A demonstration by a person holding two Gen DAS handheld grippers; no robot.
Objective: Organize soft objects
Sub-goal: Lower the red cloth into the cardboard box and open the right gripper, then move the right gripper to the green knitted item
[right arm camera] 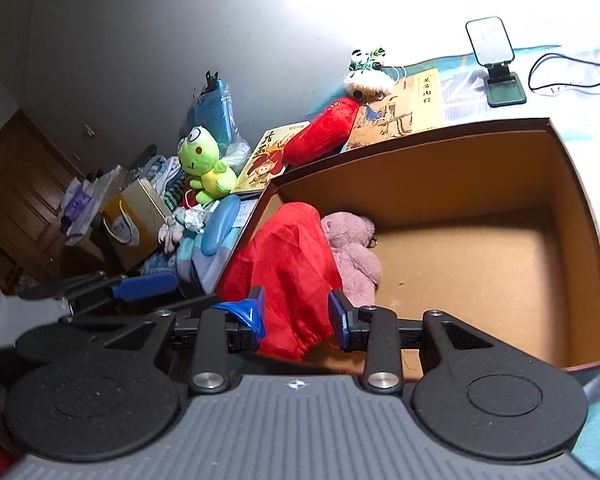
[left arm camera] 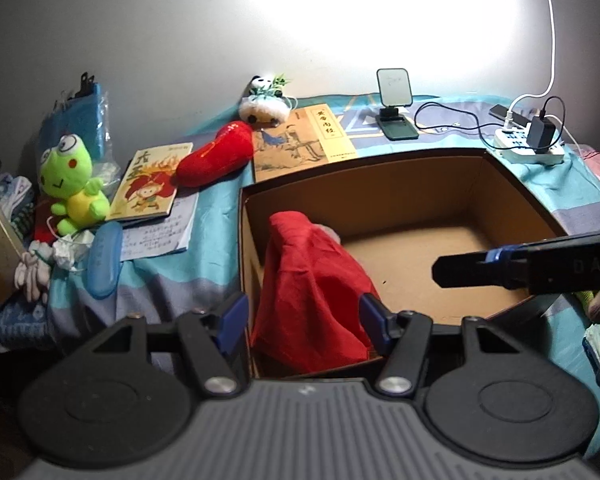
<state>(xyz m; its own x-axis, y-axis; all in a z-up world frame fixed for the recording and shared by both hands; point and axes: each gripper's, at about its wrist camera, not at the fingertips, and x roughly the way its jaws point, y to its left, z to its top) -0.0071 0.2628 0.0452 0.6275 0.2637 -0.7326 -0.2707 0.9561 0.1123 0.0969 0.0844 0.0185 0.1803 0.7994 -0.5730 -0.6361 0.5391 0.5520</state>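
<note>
Left gripper spread around red cloth (pads not touching); right gripper likewise, over box.

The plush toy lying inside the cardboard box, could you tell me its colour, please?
Dusty pink plush toy, clearest in the right wrist view.

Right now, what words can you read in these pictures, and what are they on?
"DAS": on the right gripper body; the rest is cut off.
"大圣": on the yellow cartoon book.
Vertical Chinese title on the tan book: too blurred to read.
Handwritten paper: too small to read.
</note>
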